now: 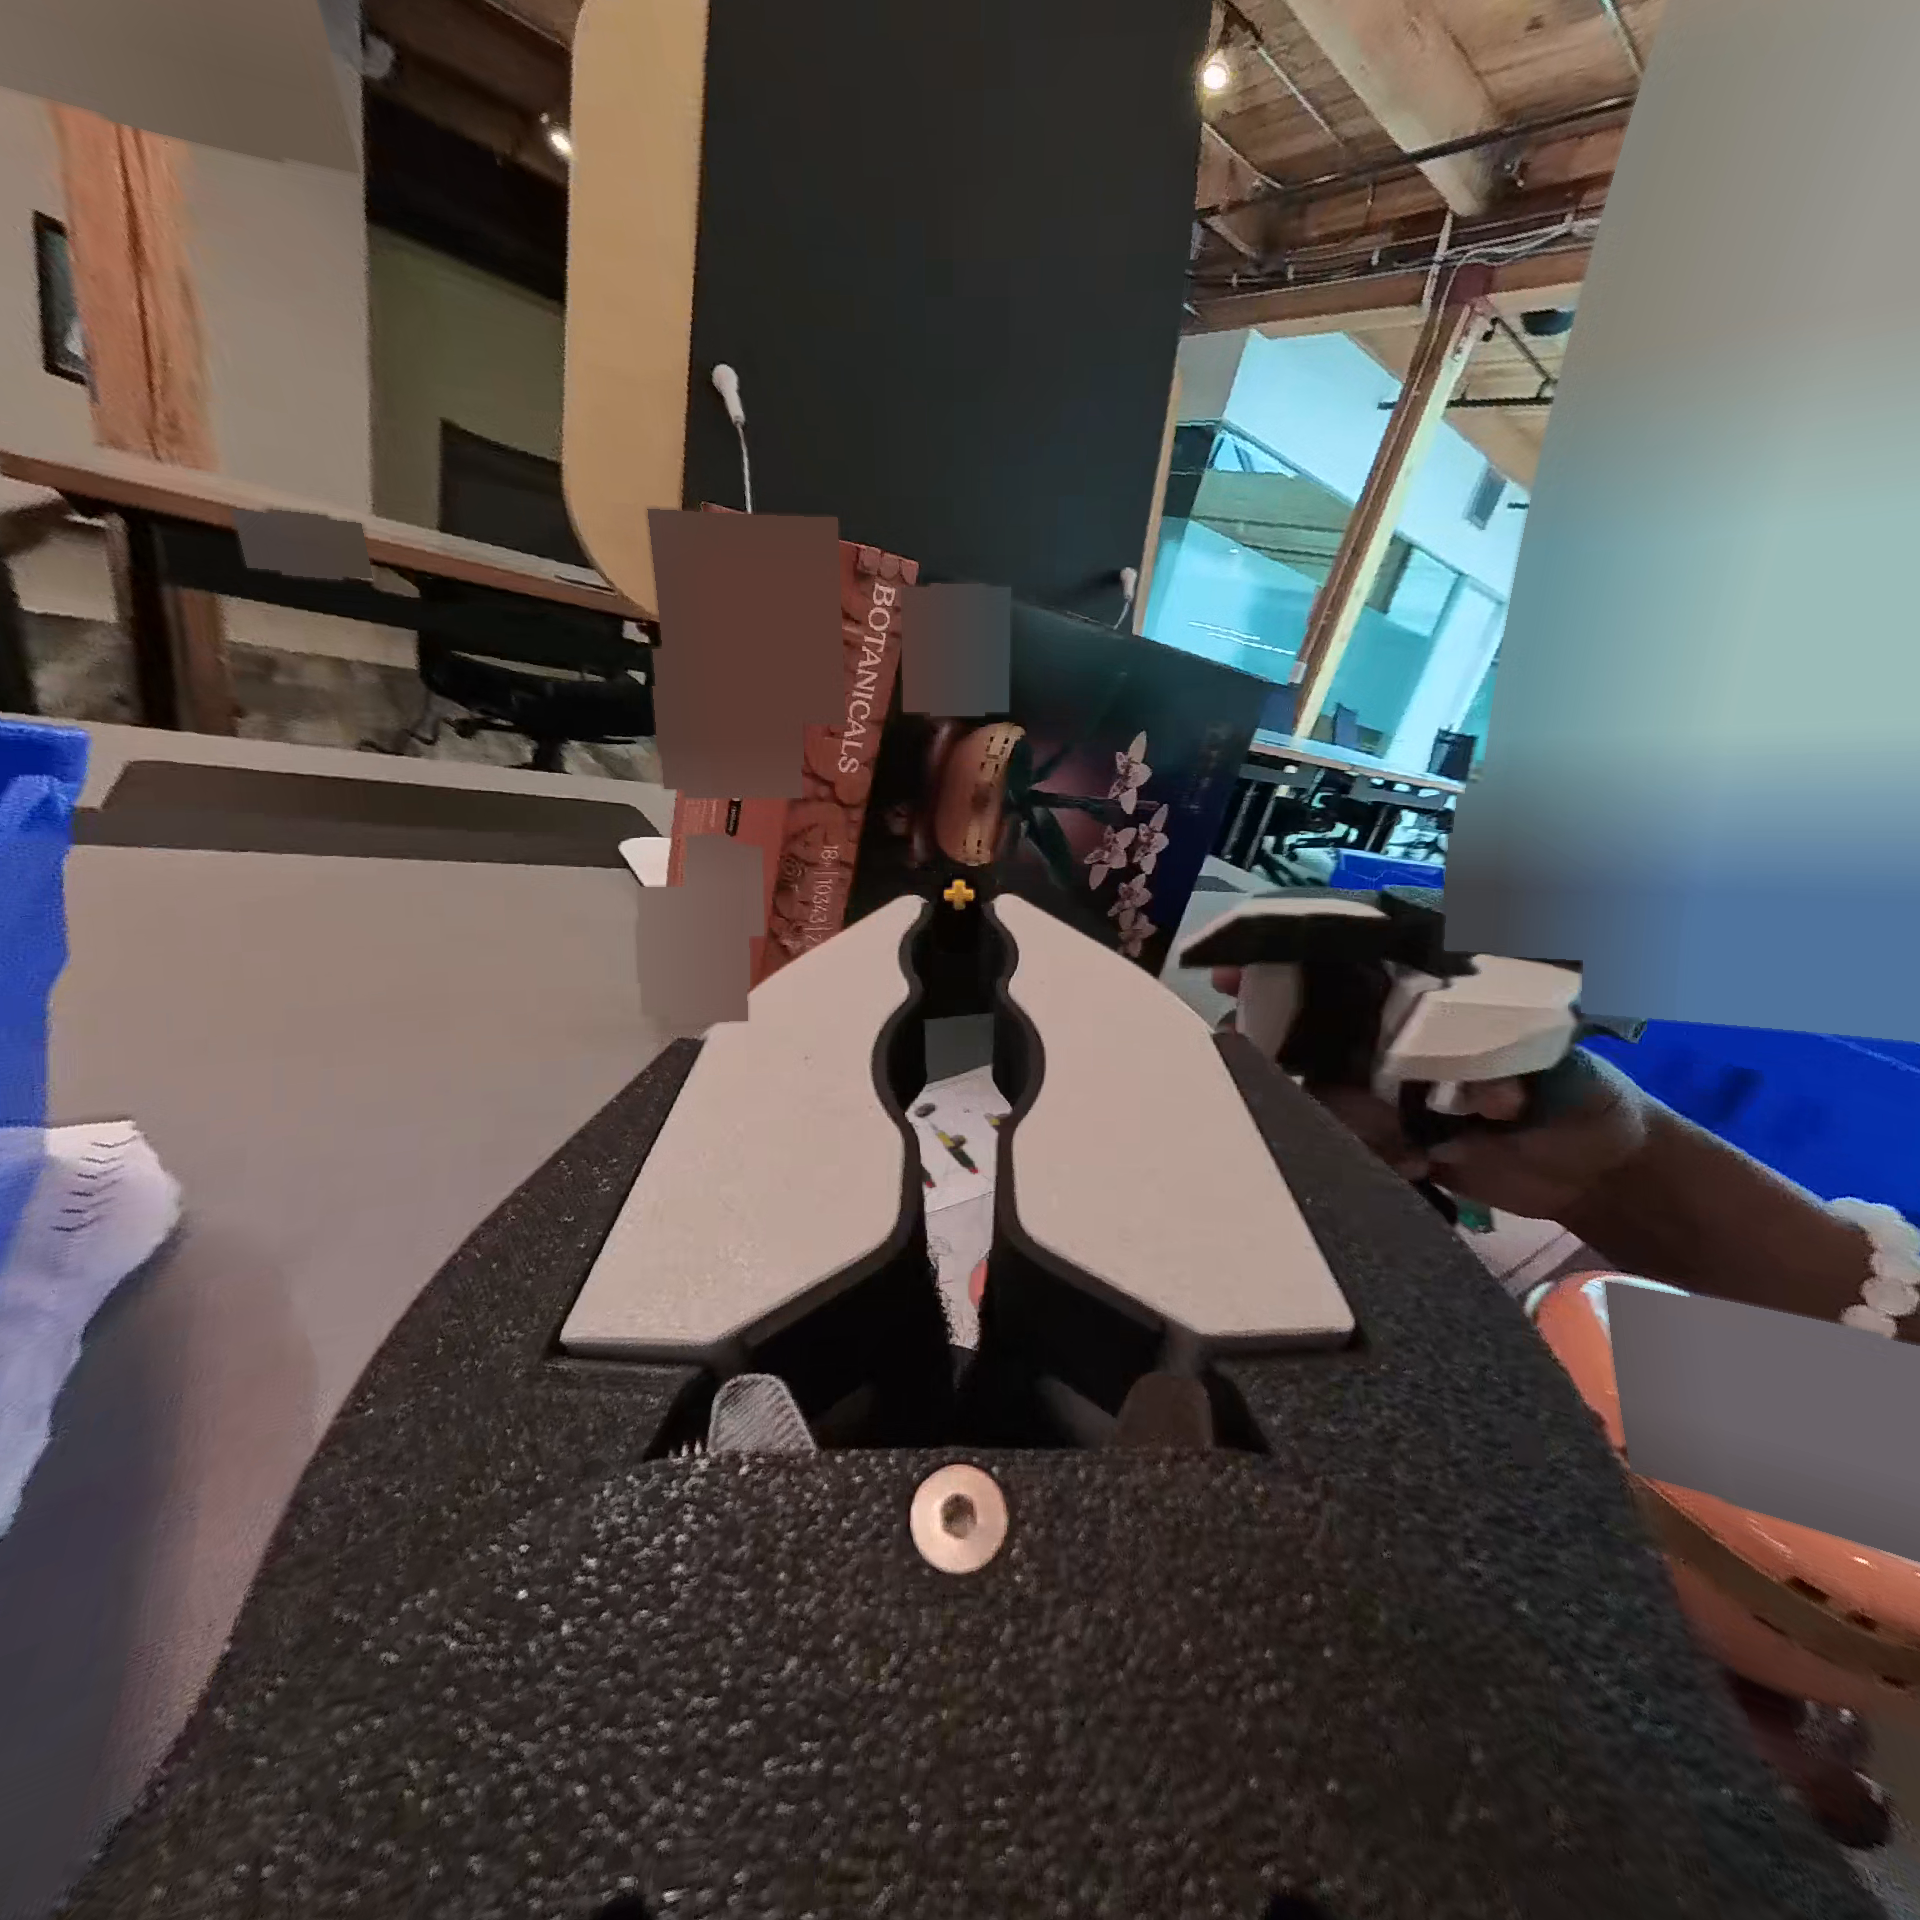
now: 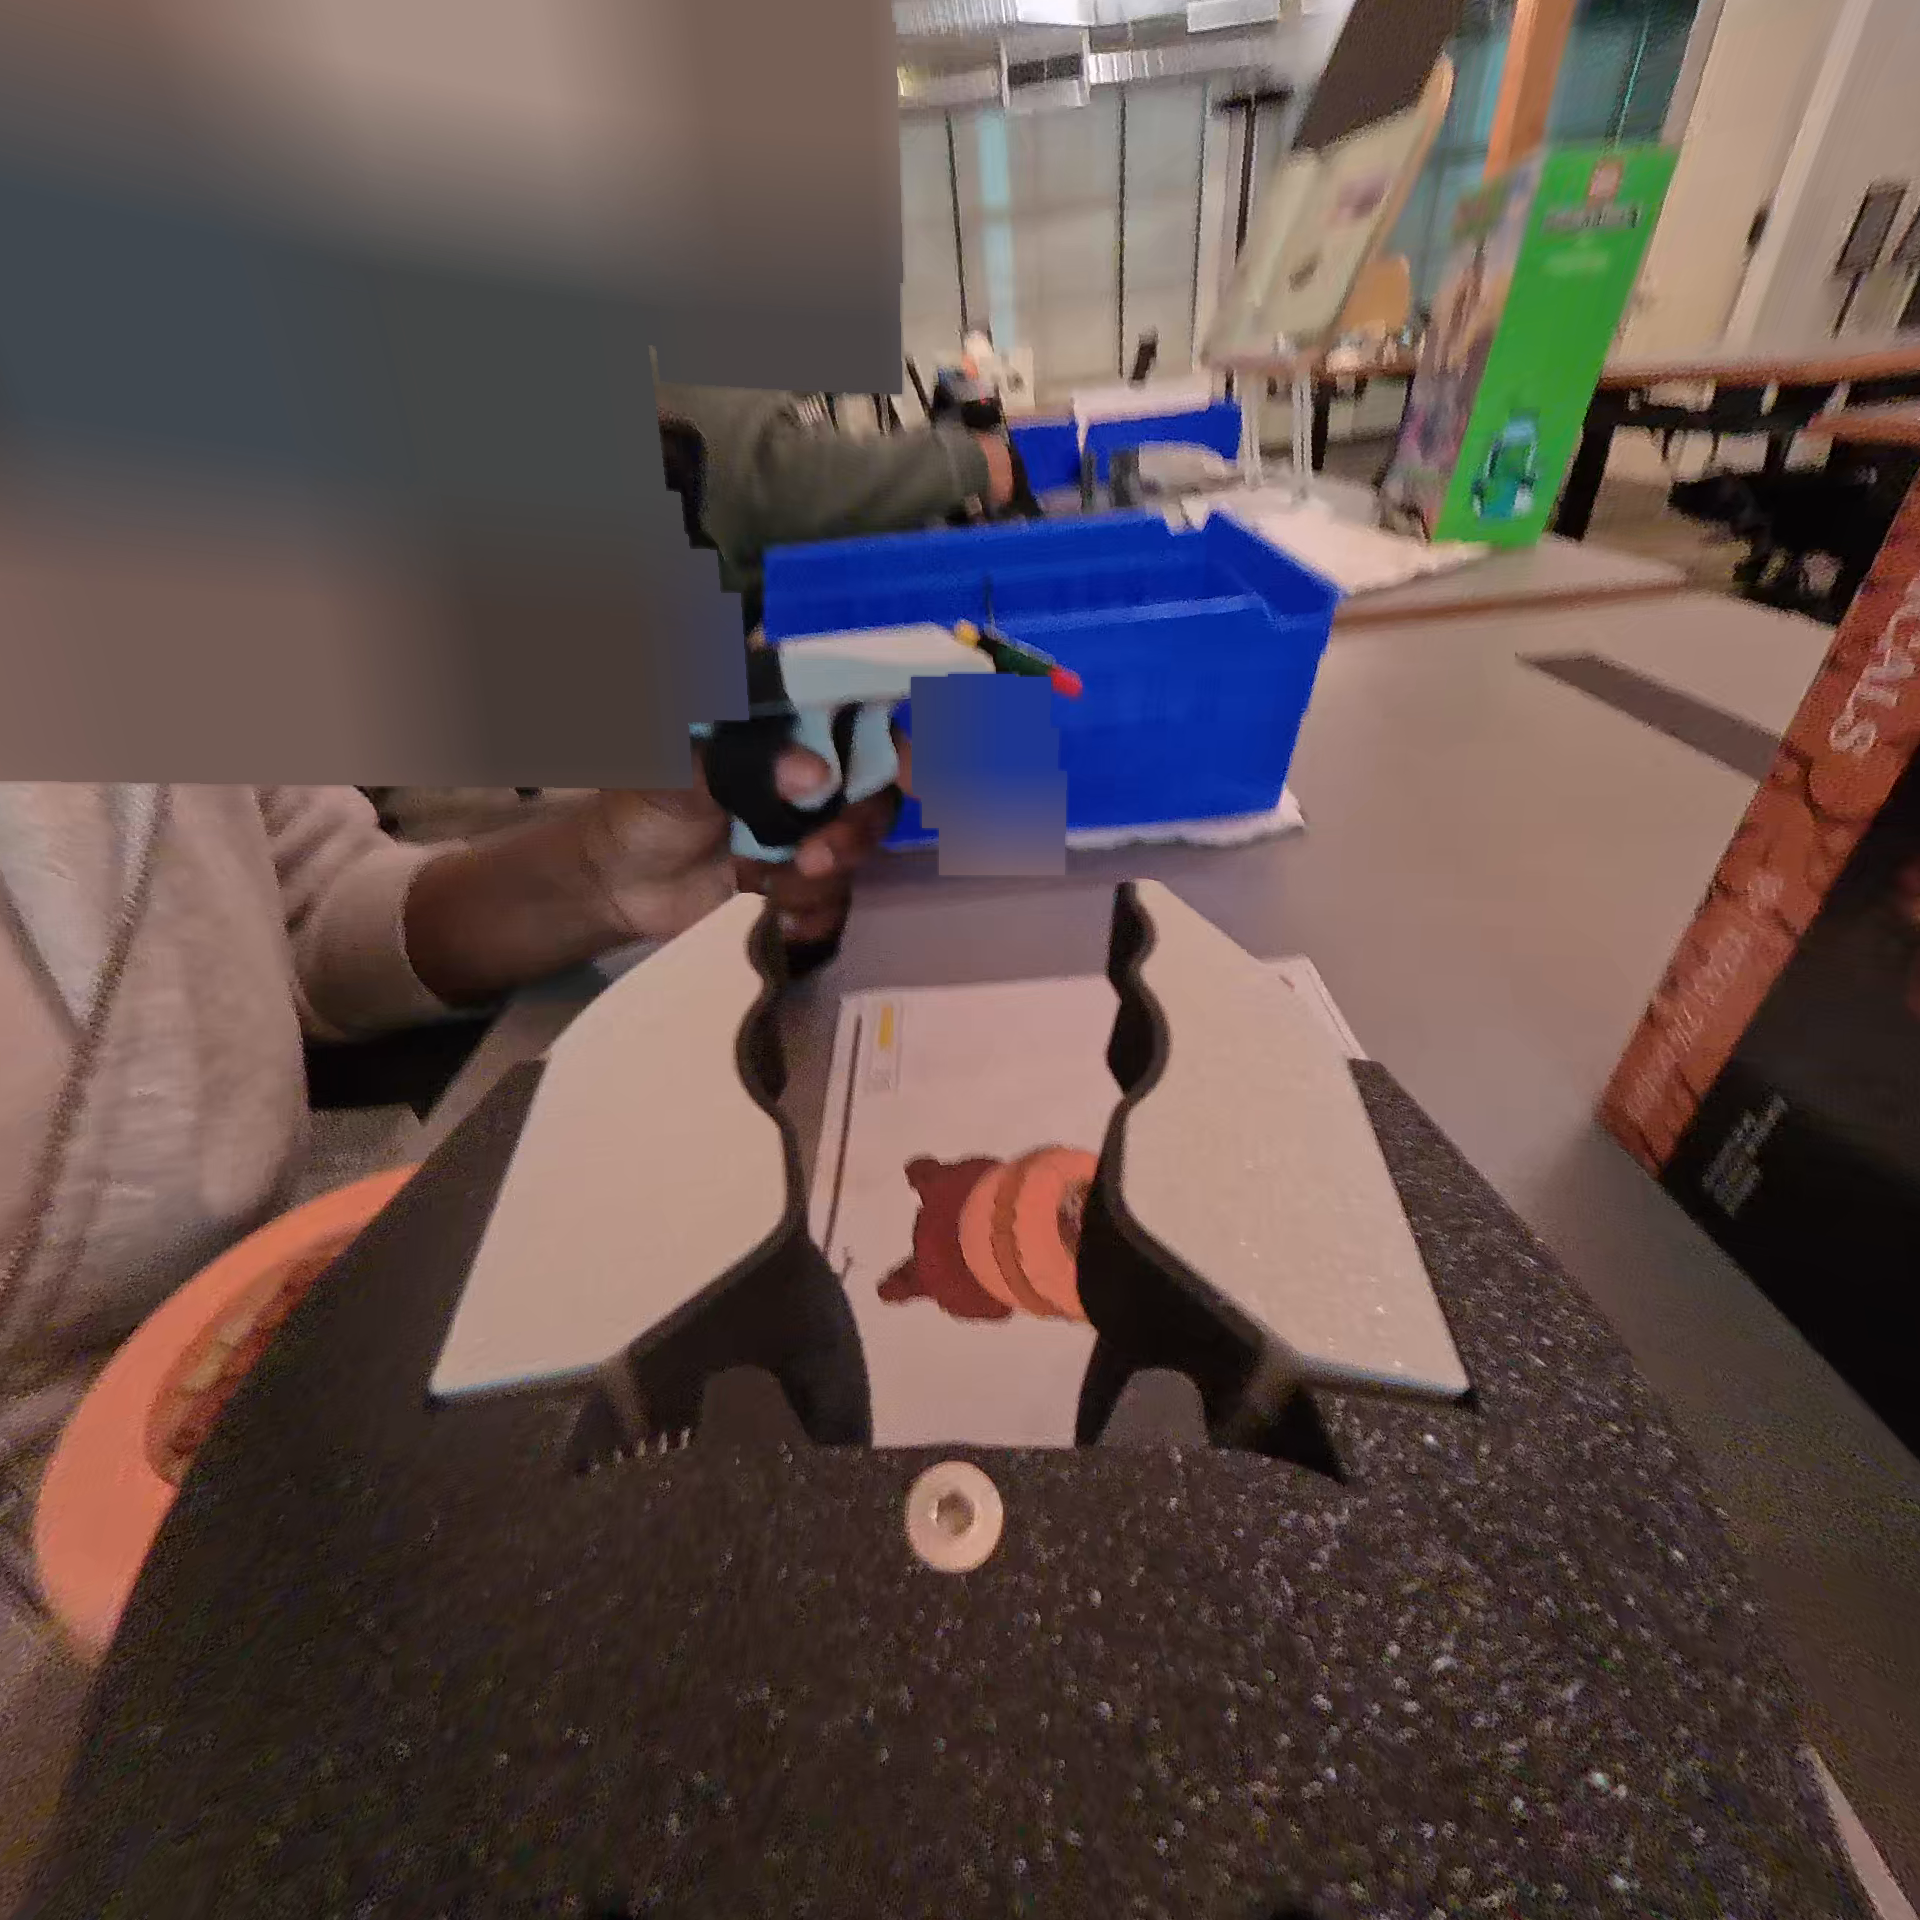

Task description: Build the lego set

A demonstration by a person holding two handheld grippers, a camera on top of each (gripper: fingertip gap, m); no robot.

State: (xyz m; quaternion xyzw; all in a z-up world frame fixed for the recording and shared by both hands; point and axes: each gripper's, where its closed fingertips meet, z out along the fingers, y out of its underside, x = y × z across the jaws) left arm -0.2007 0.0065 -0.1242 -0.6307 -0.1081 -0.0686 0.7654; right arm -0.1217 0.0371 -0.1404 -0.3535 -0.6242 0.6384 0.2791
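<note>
The left gripper (image 1: pixel 960 914), at frame centre, has its fingers clamped on a small lego stem piece (image 1: pixel 960 894) with a yellow cross end. The right gripper (image 2: pixel 940 935) has its fingers apart above the instruction booklet (image 2: pixel 966 1195) on the grey bench (image 2: pixel 1507 831).

Both wrist cameras look along their tongs (facing each other), sharing the booklet (image 2: pixel 966 1195).
</note>
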